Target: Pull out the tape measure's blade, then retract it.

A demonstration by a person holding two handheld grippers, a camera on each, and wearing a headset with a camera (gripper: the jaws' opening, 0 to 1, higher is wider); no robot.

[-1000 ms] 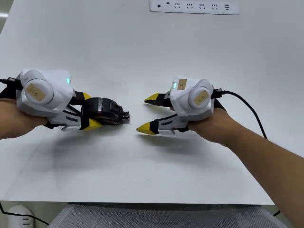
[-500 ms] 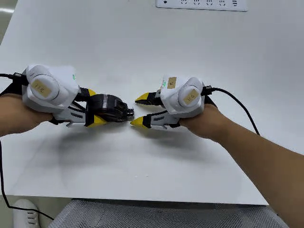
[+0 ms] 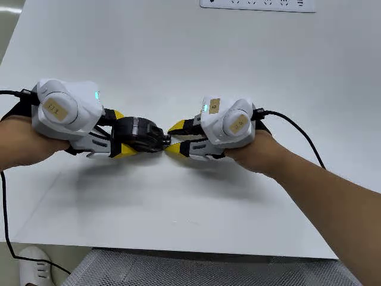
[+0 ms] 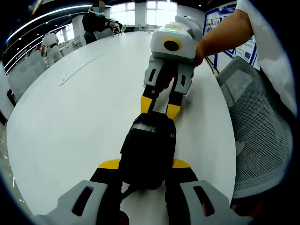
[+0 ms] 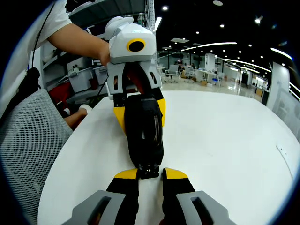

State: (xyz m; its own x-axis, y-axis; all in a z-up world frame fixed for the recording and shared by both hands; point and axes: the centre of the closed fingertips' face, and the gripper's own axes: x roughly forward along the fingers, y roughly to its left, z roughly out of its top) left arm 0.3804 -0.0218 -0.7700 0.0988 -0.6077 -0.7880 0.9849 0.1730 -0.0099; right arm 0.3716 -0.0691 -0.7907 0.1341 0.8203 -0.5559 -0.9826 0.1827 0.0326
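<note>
The left gripper [image 3: 122,132] clamps the tape measure [image 3: 141,134]. The fingers of the right gripper [image 3: 175,137] sit narrow around its hook [image 5: 150,172], though a firm grip cannot be confirmed. They should pinch squarely, then pull straight.

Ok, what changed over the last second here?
The right tongs moved toward the tape measure and narrowed around its blade tip; whether they pinch it is unclear. The left tongs stay clamped on its case, and the blade is not yet out.
</note>
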